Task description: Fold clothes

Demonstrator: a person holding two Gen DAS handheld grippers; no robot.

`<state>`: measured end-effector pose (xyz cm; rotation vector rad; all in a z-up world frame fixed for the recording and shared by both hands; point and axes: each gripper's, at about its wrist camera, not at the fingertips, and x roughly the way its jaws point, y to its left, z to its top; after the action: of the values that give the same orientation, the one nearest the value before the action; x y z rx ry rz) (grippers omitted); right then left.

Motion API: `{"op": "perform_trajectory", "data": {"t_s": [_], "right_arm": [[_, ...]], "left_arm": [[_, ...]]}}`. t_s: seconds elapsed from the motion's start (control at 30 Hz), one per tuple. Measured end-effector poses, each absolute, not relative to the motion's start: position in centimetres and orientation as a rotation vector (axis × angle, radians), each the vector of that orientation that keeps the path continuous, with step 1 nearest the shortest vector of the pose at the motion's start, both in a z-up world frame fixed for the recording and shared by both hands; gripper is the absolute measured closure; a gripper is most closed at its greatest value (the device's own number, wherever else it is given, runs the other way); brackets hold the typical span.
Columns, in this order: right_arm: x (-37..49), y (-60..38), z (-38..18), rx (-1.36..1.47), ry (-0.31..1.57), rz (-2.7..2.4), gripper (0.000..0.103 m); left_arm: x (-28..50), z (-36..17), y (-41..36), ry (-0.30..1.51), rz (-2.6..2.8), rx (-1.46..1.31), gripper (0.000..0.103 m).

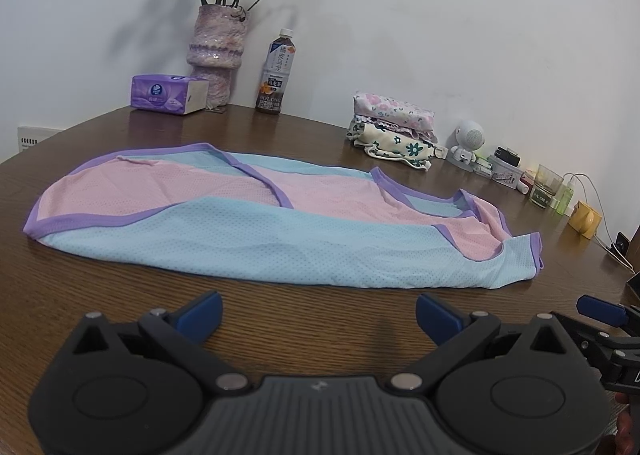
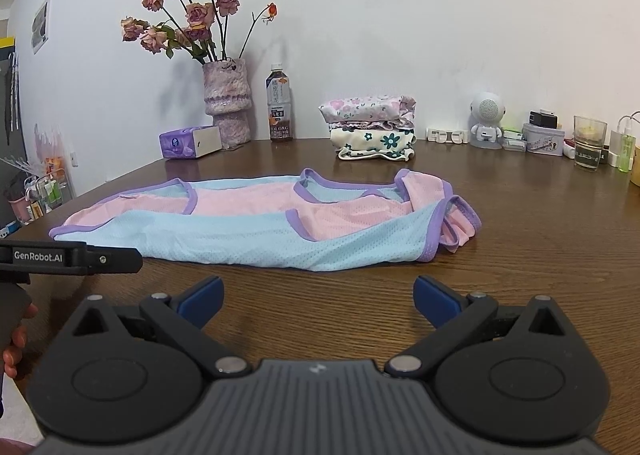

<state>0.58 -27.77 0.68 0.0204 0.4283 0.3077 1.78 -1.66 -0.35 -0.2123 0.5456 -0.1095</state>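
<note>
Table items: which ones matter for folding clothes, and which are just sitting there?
For the job: pink and blue garment, folded clothes stack, left gripper, right gripper.
Lying about: flower vase, tea bottle, tissue pack, glass.

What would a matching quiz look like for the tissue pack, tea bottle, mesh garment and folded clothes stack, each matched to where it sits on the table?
Things:
1. tissue pack
2. tea bottle
3. mesh garment
4. folded clothes stack

Places:
A. spread out nearest the grippers
B. left of the vase
C. right of the tea bottle, by the wall
D. between the vase and the clothes stack

Pairs: 1-B, 2-D, 3-A, 4-C
</note>
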Motion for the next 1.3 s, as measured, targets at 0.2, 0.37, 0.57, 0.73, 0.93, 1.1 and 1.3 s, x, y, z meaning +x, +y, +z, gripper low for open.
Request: {"op": "perform_trajectory", "data": {"t_s": [0.2,0.37,0.57,0.73,0.93,1.1,1.3], "right_arm": [[0.51,-27.65,0.69,0.014,0.428,0.305,0.0],[0.49,-27.62,0.7,0.014,0.427,0.304,0.0],[0.46,-27.58,0.68,0.011,0.425,0.303,0.0],[0.44,-27.56,0.7,0.008,0.423,0.302,0.0],[0.43,-27.58,0.74,0.007,0.423,0.302,0.0],[0.41,-27.58,0.75,0.006,0.424,0.301,0.0],[0.42,-27.52,0.76,0.007,0.425,0.302,0.0]], "left_arm": [[1.85,-0.31,-1.65,0.546,-0.109,-0.213,0.0],[1.86,-0.31,-1.66,0.546,-0.109,-0.212,0.0],[1.87,-0.3,-1.67,0.546,-0.107,-0.213,0.0],[1.88,-0.3,-1.74,0.548,-0.108,-0.208,0.0],[1.83,-0.33,-1.7,0.551,-0.117,-0.204,0.0],[1.81,-0.32,-1.77,0.553,-0.116,-0.198,0.0],[1.89,-0.37,-1.73,0.552,-0.115,-0.201,0.0]]}}
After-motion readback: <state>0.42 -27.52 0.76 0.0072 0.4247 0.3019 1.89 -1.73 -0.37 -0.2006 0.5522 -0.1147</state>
